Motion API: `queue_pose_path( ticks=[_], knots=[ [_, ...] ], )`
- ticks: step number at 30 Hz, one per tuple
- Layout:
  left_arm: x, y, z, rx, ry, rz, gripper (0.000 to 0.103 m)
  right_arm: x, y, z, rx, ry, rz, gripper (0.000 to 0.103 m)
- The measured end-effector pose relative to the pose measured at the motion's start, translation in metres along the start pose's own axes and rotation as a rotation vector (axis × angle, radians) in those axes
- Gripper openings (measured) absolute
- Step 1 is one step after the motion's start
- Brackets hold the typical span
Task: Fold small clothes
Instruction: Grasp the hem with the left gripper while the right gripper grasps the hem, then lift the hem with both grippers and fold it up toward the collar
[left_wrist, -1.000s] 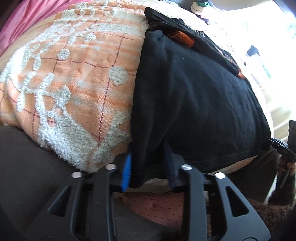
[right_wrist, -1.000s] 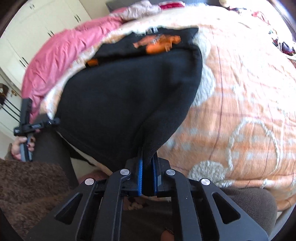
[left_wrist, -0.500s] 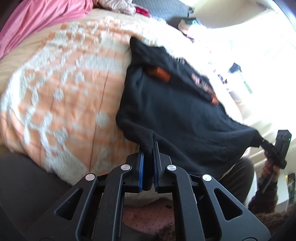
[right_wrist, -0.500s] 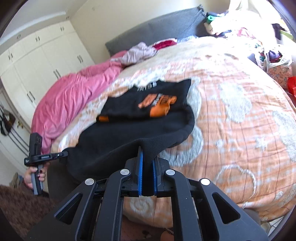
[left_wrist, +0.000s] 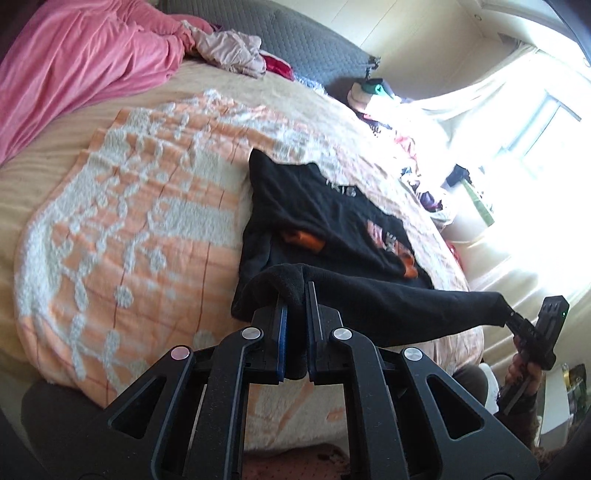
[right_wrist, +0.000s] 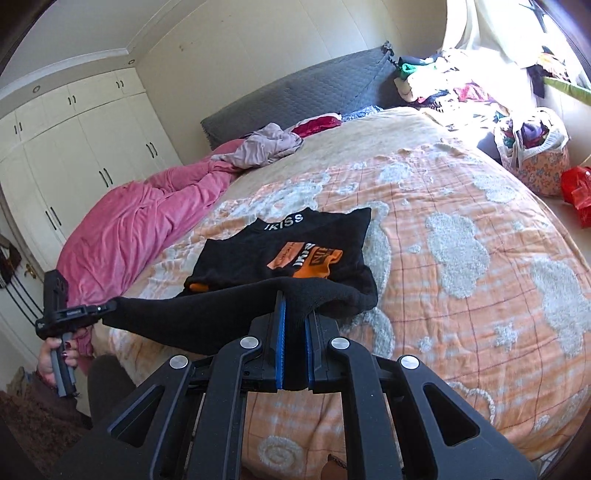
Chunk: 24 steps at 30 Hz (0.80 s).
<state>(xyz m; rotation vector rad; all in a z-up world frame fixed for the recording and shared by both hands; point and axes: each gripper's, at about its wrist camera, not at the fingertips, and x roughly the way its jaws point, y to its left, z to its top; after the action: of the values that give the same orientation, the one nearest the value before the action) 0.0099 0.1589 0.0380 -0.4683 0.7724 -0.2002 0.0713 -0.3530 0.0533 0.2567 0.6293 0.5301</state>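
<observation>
Black shirt (left_wrist: 332, 229) hem pinched in both claws (left_wrist: 295, 291) (right_wrist: 295, 302); only right view shows wardrobes (right_wrist: 74, 147).

Left gripper (left_wrist: 295, 325) points downward, fingers (left_wrist: 280, 332) clamped tight on a fold of the black top (left_wrist: 332, 236). Right gripper (right_wrist: 294, 343) does the same, pinching the other end of that hem. Each hand (right_wrist: 55, 356) grasps its handle from below, the two held well apart.
</observation>
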Motion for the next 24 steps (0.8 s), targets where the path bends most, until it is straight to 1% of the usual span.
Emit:
queue_pose_path(
  ticks=[9,12,18,24],
  knots=[
    [0.008,-0.007,0.034,-0.007,-0.066,-0.017,0.002,0.013,-0.004,0.023,0.024,-0.047,-0.017,0.007],
    [0.013,-0.01,0.045,0.0,-0.083,-0.003,0.002,0.021,-0.004,0.032,0.019,-0.056,-0.024,0.007],
    [0.024,-0.019,0.066,0.038,-0.094,0.024,0.002,0.038,-0.011,0.049,0.035,-0.06,-0.043,0.007],
    [0.038,-0.025,0.085,0.074,-0.098,0.058,0.002,0.055,-0.014,0.064,0.025,-0.073,-0.085,0.007]
  ],
)
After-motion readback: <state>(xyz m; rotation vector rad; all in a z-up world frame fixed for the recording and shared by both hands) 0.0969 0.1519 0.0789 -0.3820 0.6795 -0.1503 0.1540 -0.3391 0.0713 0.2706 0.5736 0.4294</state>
